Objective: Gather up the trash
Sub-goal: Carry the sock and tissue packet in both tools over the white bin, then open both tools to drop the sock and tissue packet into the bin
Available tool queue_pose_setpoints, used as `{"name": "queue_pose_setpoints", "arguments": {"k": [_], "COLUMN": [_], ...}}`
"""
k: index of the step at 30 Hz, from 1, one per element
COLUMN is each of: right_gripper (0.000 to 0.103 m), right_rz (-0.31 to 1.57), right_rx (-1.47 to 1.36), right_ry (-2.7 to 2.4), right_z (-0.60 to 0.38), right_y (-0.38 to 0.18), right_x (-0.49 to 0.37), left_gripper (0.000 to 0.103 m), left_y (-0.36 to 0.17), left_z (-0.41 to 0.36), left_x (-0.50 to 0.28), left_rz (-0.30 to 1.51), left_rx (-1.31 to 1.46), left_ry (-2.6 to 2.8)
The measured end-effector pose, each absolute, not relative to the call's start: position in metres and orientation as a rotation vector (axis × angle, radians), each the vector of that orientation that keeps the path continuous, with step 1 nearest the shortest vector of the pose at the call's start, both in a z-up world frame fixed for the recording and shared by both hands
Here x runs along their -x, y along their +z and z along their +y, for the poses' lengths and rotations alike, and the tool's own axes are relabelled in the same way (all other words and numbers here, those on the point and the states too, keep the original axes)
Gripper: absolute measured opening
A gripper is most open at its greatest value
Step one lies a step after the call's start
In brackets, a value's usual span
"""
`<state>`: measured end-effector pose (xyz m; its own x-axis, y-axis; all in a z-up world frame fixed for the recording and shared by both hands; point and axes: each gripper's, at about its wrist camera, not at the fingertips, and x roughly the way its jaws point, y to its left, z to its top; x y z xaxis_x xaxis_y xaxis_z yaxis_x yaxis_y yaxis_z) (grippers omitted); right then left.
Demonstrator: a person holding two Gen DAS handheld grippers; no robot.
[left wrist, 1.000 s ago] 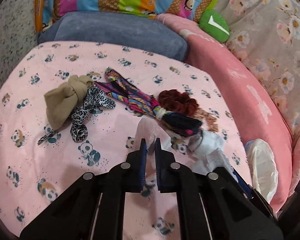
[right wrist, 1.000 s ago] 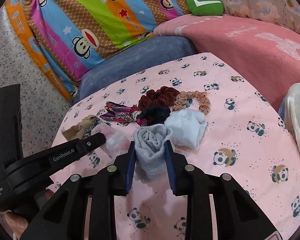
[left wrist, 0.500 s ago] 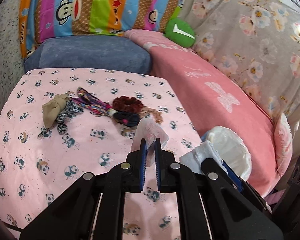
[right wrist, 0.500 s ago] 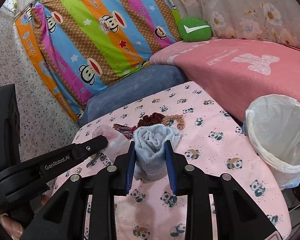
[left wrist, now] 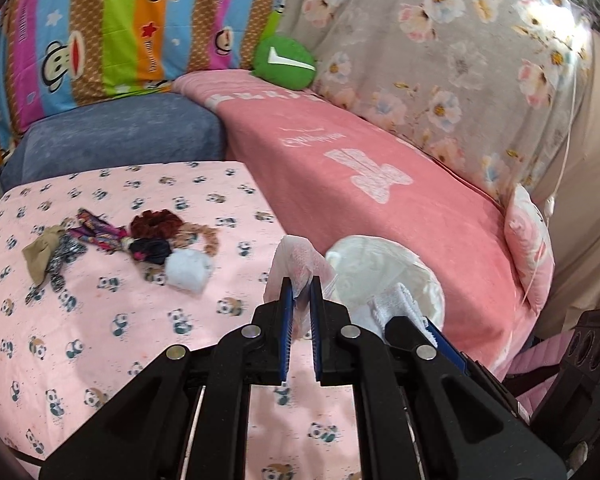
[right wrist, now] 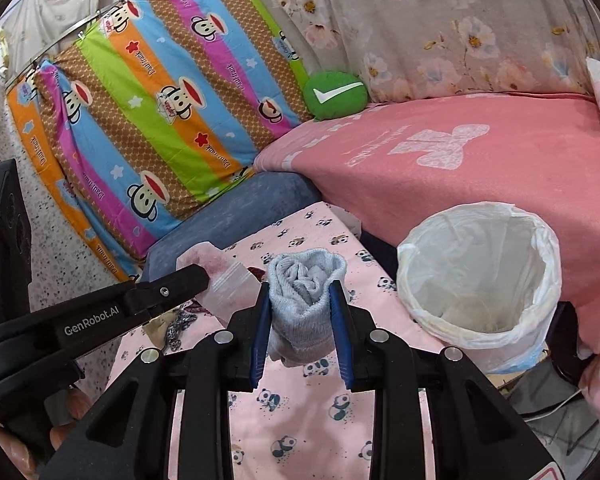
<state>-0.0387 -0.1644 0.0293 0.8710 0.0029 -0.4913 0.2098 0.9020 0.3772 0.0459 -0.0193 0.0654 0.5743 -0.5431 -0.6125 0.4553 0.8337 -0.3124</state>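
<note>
My left gripper is shut on a crumpled clear plastic bag with pink inside, held above the panda-print table. The same bag shows in the right wrist view beside the left gripper's finger. My right gripper is shut on a rolled grey sock. The white-lined trash bin stands open to the right of the sock, off the table's edge. In the left wrist view the bin lies just beyond the bag, and the sock peeks beside the right gripper.
On the table's left lie hair ties and scrunchies, a beige cloth and a pale blue sock. A pink blanket, a blue cushion, a green pillow and striped bedding surround the table.
Both grippers have lifted and swung right with their loads, away from the pile of hair ties. The bin has come into full view close ahead of them.
</note>
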Motion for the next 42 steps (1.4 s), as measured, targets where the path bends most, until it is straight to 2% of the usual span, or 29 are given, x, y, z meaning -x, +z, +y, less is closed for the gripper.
{"name": "queue_pose_setpoints", "arguments": {"k": [18, 32, 33, 35, 36, 40, 42], "right_gripper": [0.027, 0.028, 0.032, 0.037, 0.039, 0.039, 0.043], "right_rz": [0.481, 0.505, 0.509, 0.522, 0.531, 0.557, 0.564], "right_rx": [-0.520, -0.541, -0.535, -0.520, -0.511, -0.483, -0.475], "right_ry": [-0.281, -0.348, -0.349, -0.373, -0.385, -0.383, -0.380], "right_z": [-0.278, -0.331, -0.331, -0.331, -0.331, -0.327, -0.323], "right_y": [0.006, -0.016, -0.017, -0.020, -0.020, -0.021, -0.020], "right_x": [0.051, 0.025, 0.022, 0.016, 0.013, 0.006, 0.005], "left_gripper": [0.008, 0.009, 0.012, 0.042, 0.047, 0.048, 0.048], "left_y": [0.054, 0.037, 0.036, 0.034, 0.032, 0.026, 0.023], "left_z": [-0.152, -0.201, -0.201, -0.199, -0.195, -0.180, -0.170], "left_x": [-0.055, -0.086, -0.087, -0.090, -0.092, -0.099, -0.103], "left_rz": [0.800, 0.834, 0.831, 0.826, 0.823, 0.832, 0.839], "left_rx": [0.002, 0.011, 0.017, 0.019, 0.025, 0.034, 0.044], "left_ry": [-0.779, -0.835, -0.828, -0.784, -0.762, -0.705, -0.681]}}
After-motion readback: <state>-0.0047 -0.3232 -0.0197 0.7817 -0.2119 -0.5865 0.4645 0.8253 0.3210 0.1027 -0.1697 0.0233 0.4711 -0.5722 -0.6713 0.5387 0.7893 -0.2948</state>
